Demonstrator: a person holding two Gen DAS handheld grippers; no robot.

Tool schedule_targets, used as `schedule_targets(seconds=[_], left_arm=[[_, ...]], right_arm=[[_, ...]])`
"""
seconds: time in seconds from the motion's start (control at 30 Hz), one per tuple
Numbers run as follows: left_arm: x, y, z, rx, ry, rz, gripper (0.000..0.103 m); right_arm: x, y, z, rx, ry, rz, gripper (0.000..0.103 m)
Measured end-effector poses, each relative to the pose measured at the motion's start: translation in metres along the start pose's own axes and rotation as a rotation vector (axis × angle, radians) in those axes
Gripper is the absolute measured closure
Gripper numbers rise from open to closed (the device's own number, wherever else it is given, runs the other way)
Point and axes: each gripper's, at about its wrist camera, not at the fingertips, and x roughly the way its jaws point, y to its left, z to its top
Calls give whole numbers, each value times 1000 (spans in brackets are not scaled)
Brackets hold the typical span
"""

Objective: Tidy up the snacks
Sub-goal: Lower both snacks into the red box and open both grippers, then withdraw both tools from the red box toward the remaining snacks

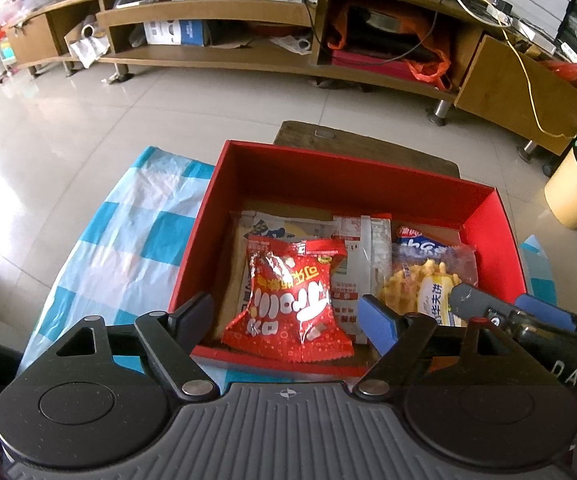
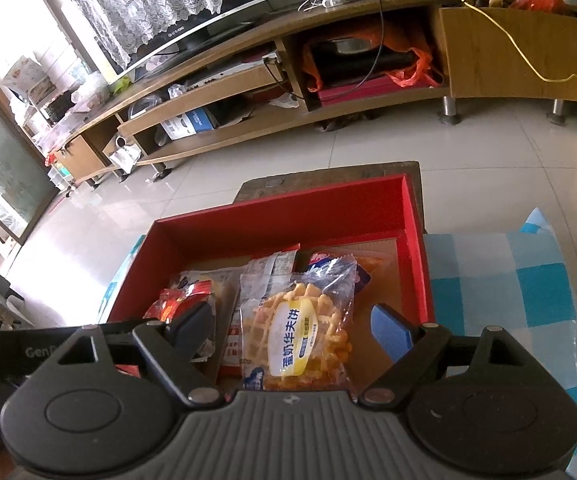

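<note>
A red box (image 1: 484, 216) sits on a surface covered with a blue-and-white checked cloth (image 1: 128, 240), and several snack packets lie inside it. The left gripper (image 1: 286, 318) hangs over the near edge of the box with its jaws spread wide. The red snack packet (image 1: 288, 300) lies in the gap between the two fingers, at the near left of the box floor, and neither finger visibly touches it. This packet rests on top of a pale flat packet (image 1: 280, 226) that reaches toward the far wall.

The right gripper (image 2: 292, 330) is likewise wide open, held above the near right part of the box (image 2: 280, 216). The waffle packet (image 2: 296, 328), a clear bag with a yellow label, lies between its fingers and looks free of both, with its lower end running out of sight under the gripper body. In the left wrist view the same waffle packet (image 1: 424, 280) lies to the right of the red one, with a white packet (image 1: 362, 248) between them and a blue-topped packet (image 1: 428, 246) just behind it. The right gripper's fingers (image 1: 476, 304) show there at the right edge, over the waffle packet.

Beyond the box lie a tiled floor (image 1: 88, 120) and a long wooden TV cabinet (image 1: 248, 8).
</note>
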Motion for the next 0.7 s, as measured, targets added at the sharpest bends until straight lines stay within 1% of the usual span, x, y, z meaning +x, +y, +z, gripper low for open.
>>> schedule_targets(seconds=[0.33,0.4,0.57,0.7], left_arm=[[-8,2,-21,8,22,-5,18],[-9,2,-28,11,31,-9,18],[-12,-1,-45,8,73,-50,18],[-11,-7,-57,22,88,-41,18]], right_arm=[[-14,-3,-7,-3,8,-17,18],[-18,-4,-11,-5,12,-25,18],[-30,-7,-20,-11,17,-33,17],[-42,-9,-29,-23,26,-40,15]])
